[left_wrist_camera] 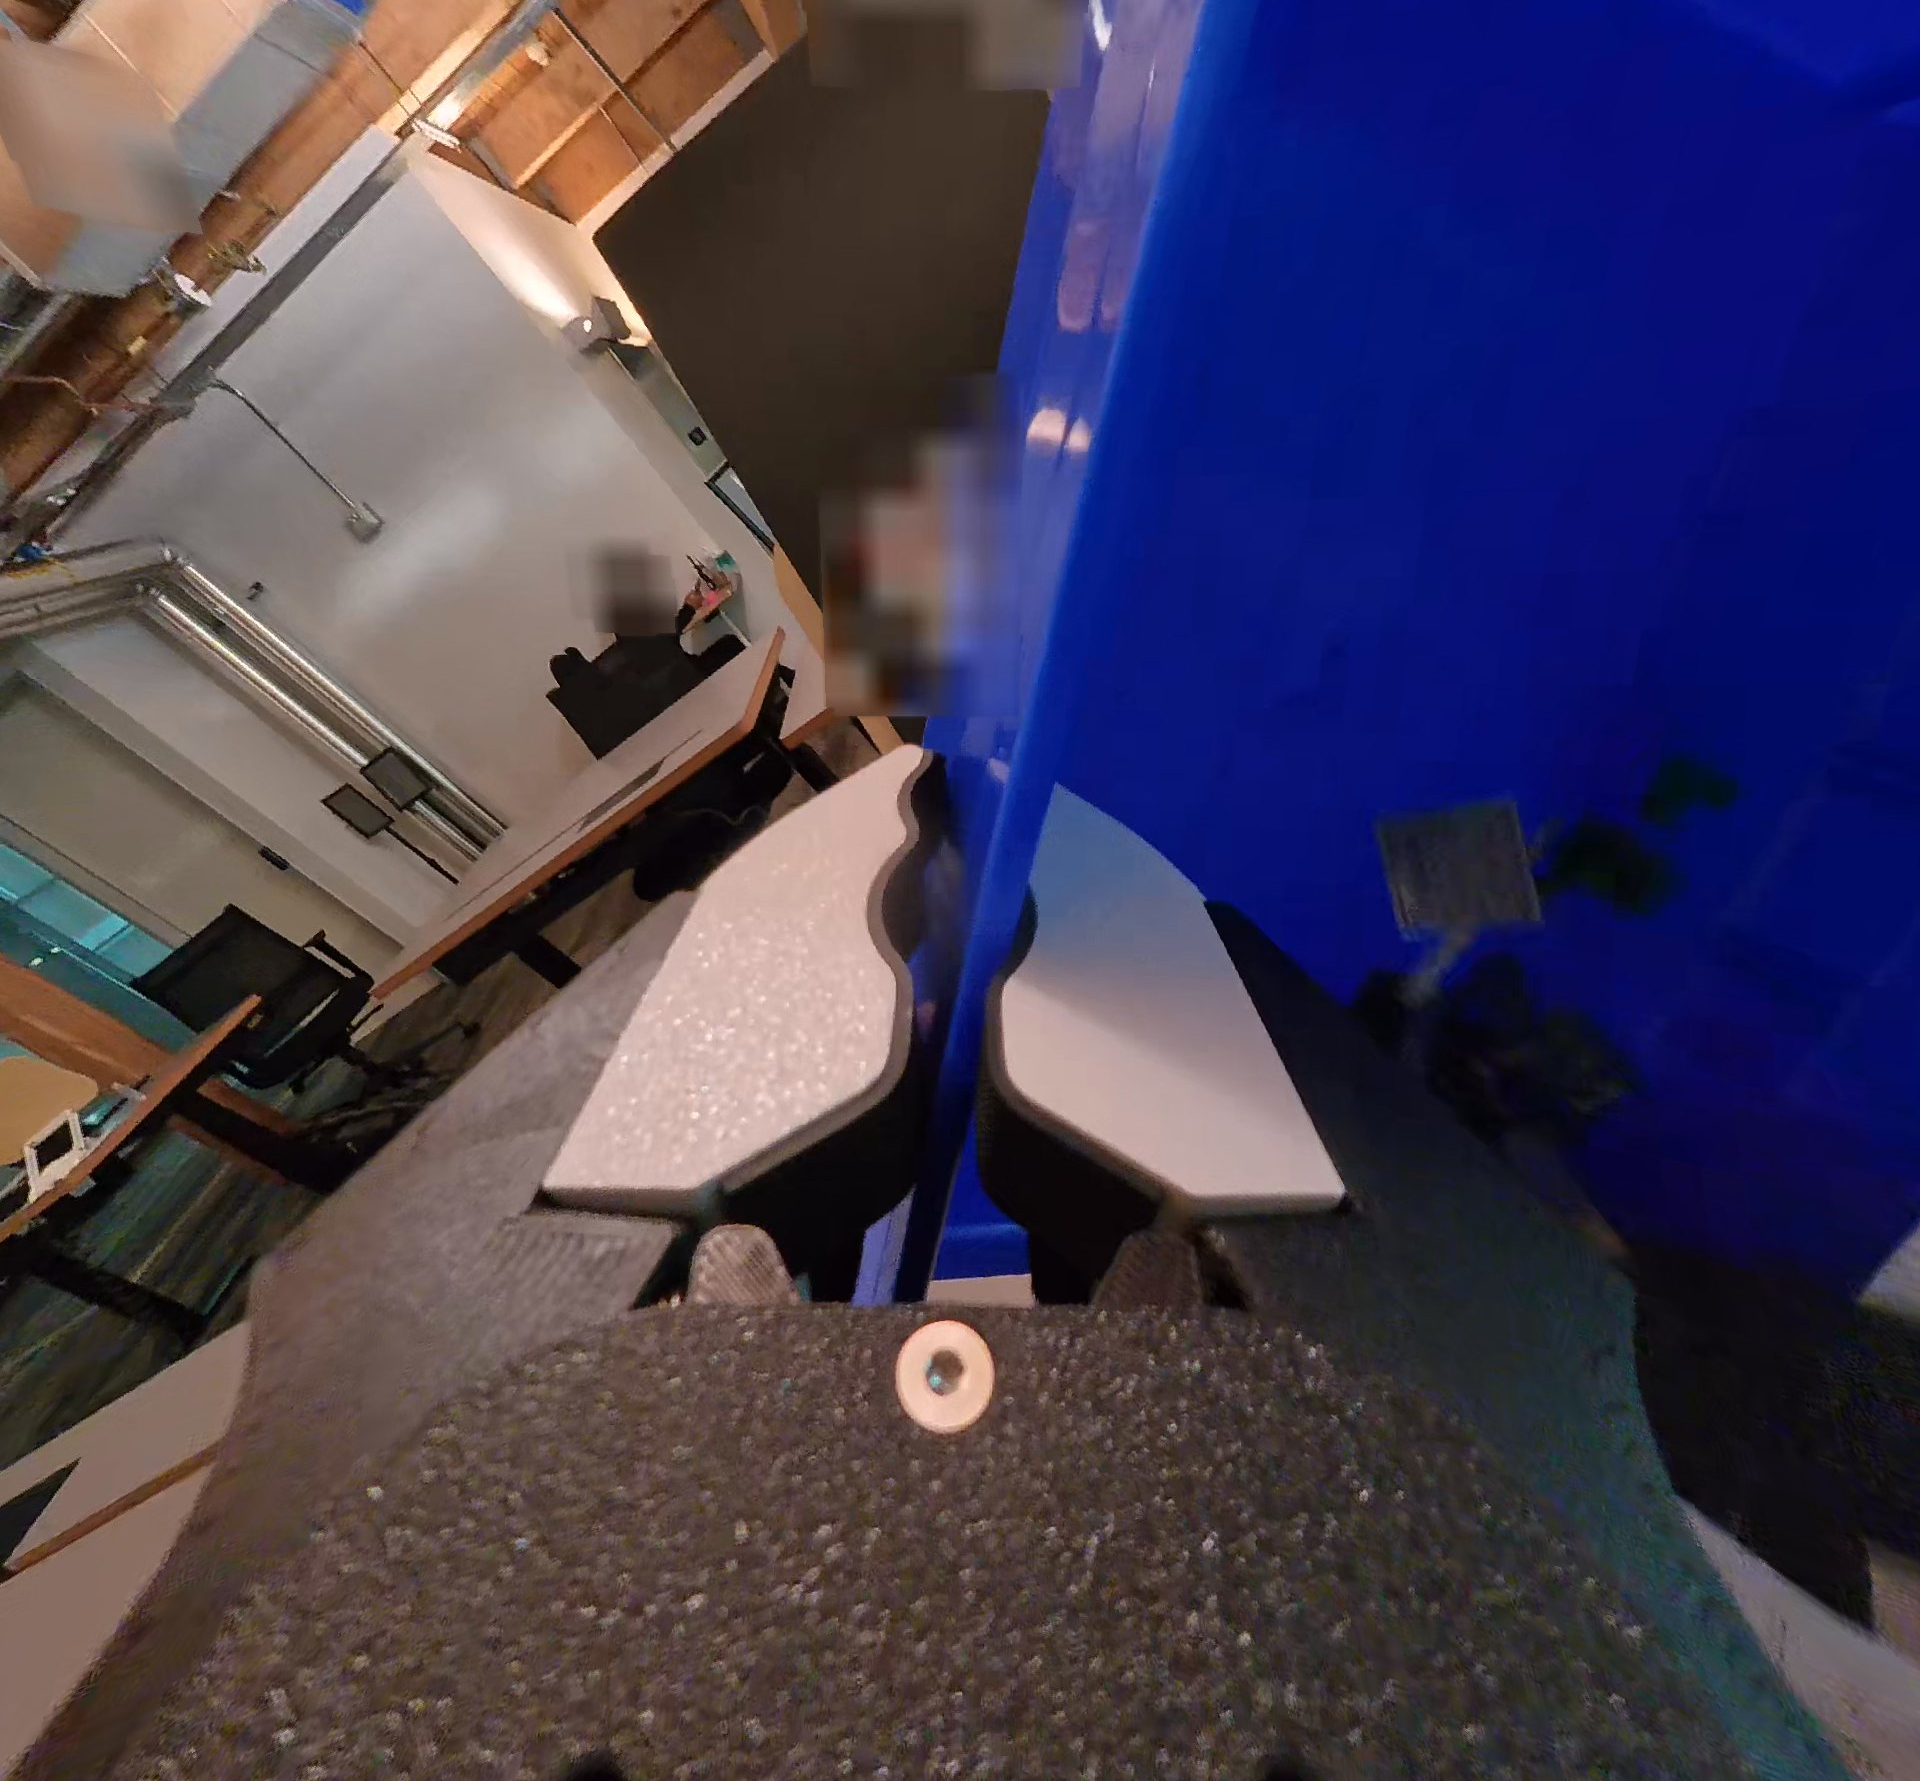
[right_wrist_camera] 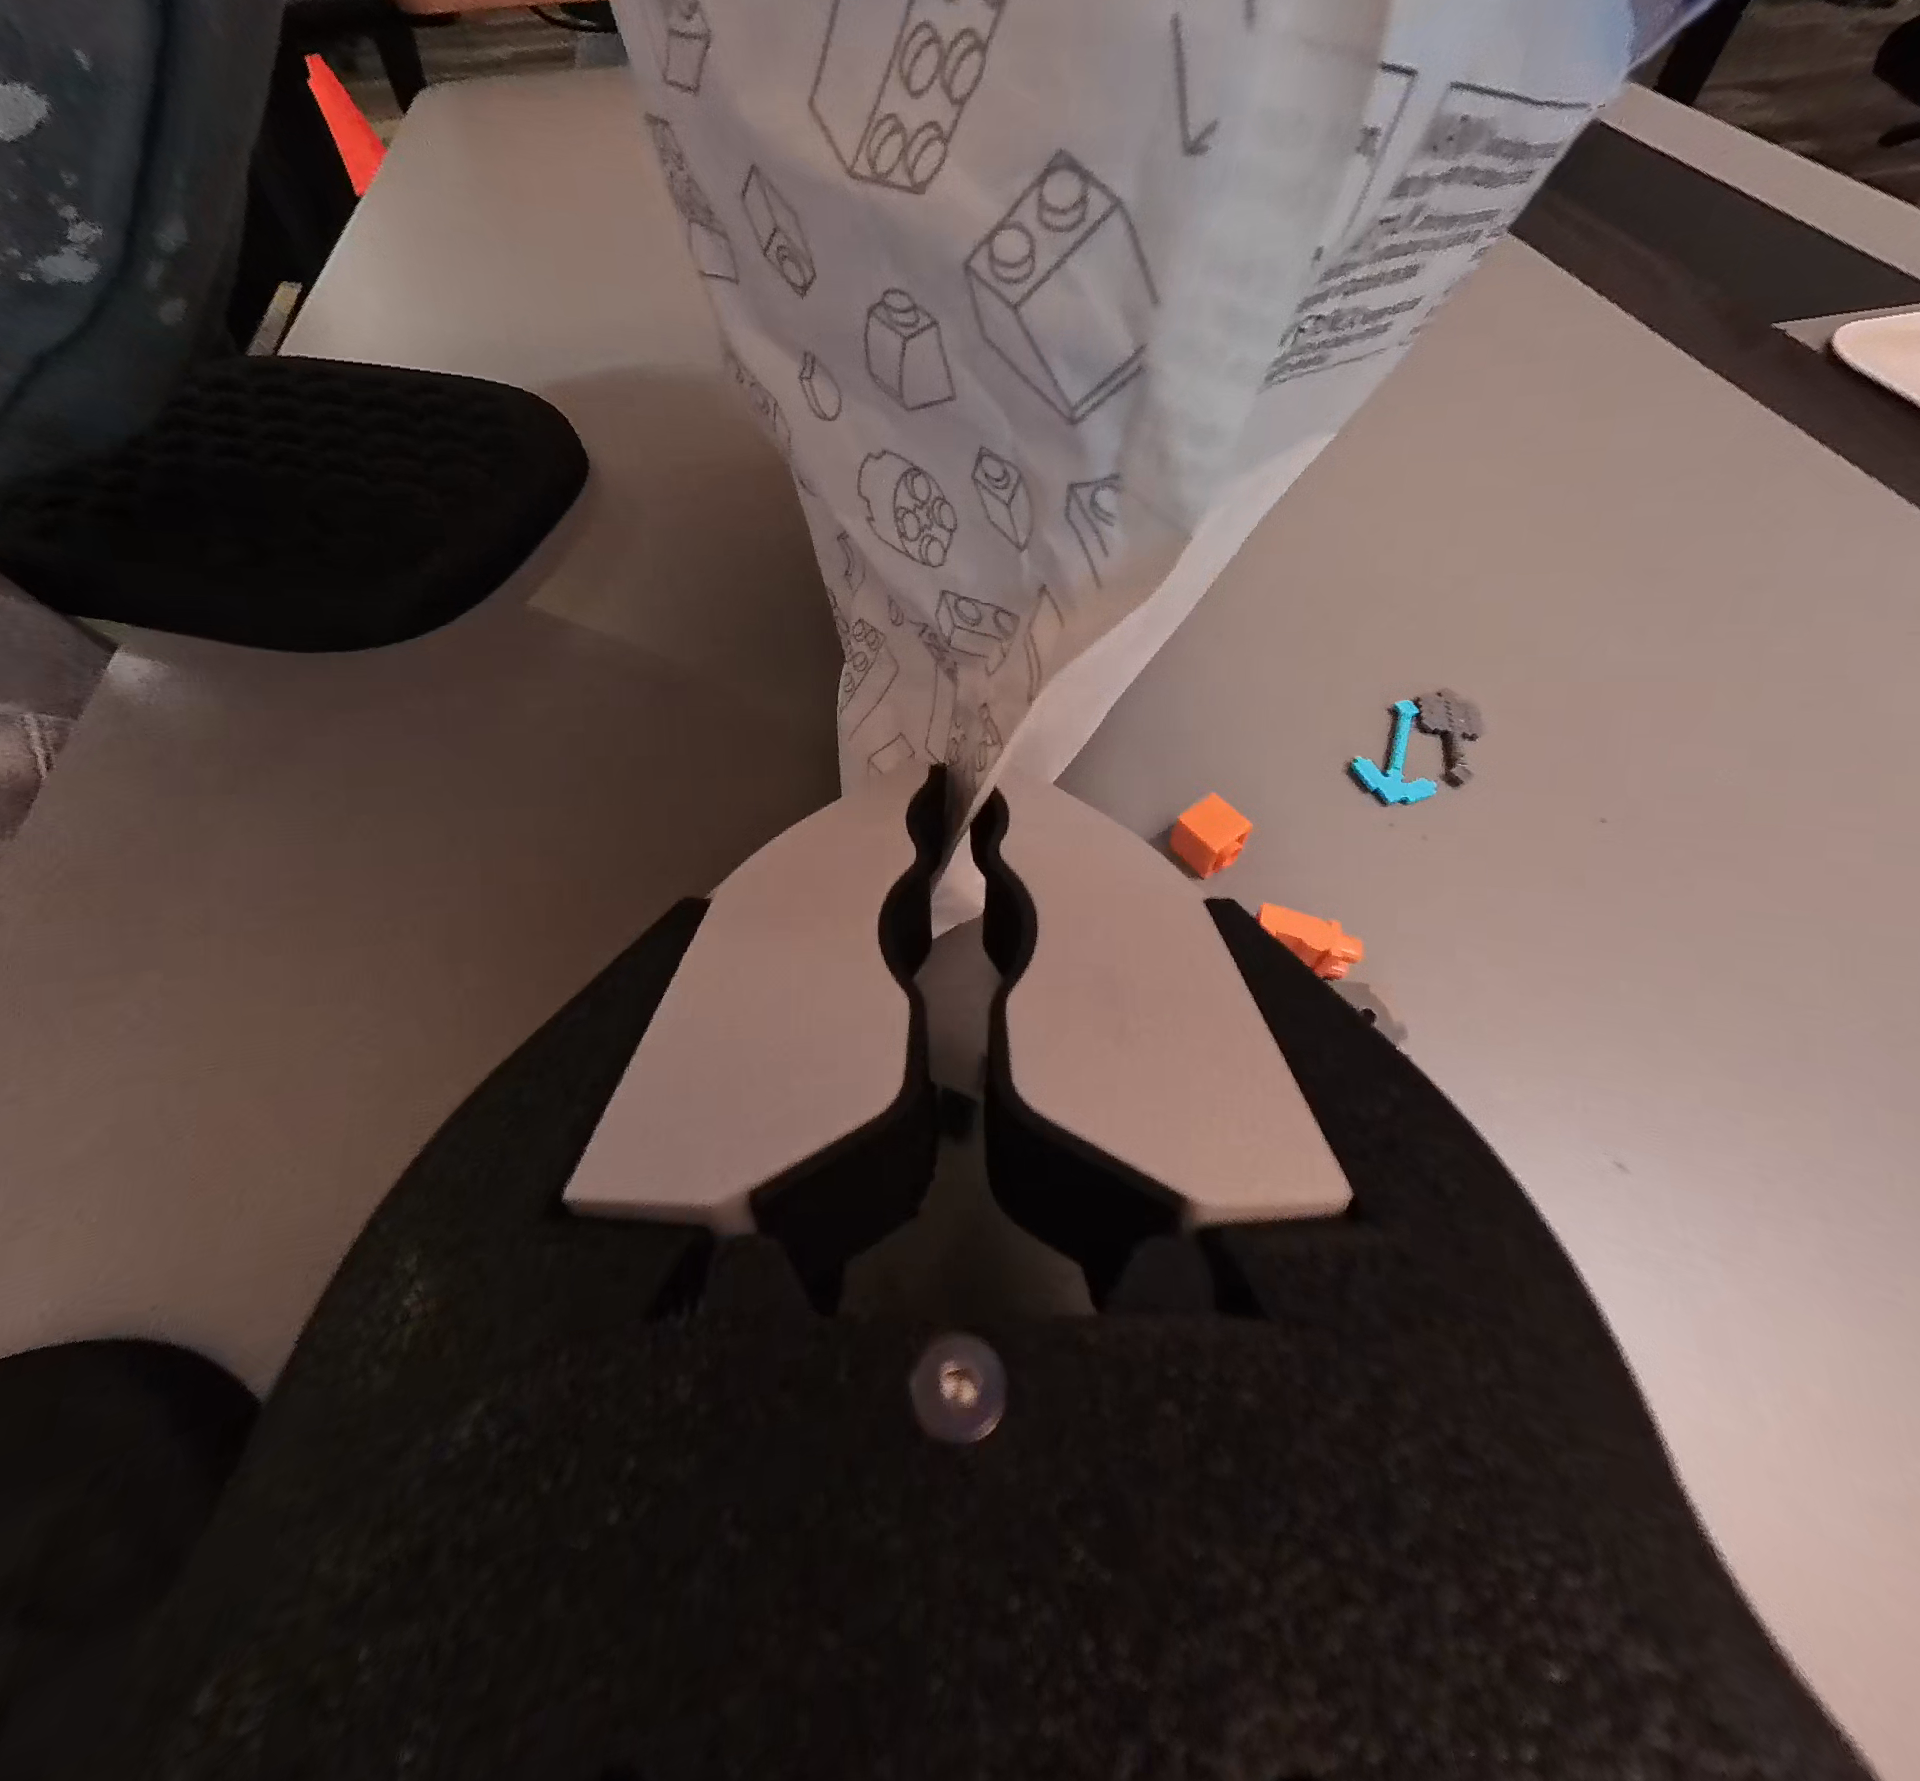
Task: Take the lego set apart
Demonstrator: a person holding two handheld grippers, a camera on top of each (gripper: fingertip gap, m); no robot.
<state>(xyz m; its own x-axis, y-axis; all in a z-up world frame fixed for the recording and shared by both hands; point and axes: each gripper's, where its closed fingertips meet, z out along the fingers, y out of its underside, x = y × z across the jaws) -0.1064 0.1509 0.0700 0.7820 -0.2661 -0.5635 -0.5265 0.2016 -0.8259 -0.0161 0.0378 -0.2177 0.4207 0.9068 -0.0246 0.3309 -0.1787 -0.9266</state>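
Grey table, pinched paper bag

My left gripper – grainy matt black body, speckled pale finger plates – pinches a glossy blue plastic sheet. Ceiling behind looks like bare wood with metal ducting. My right gripper, same rough black shell with smooth matt grey plates, holds a thin crinkled white paper bag printed in grey line art. Table is smooth matt grey; small orange brick looks like shiny plastic.
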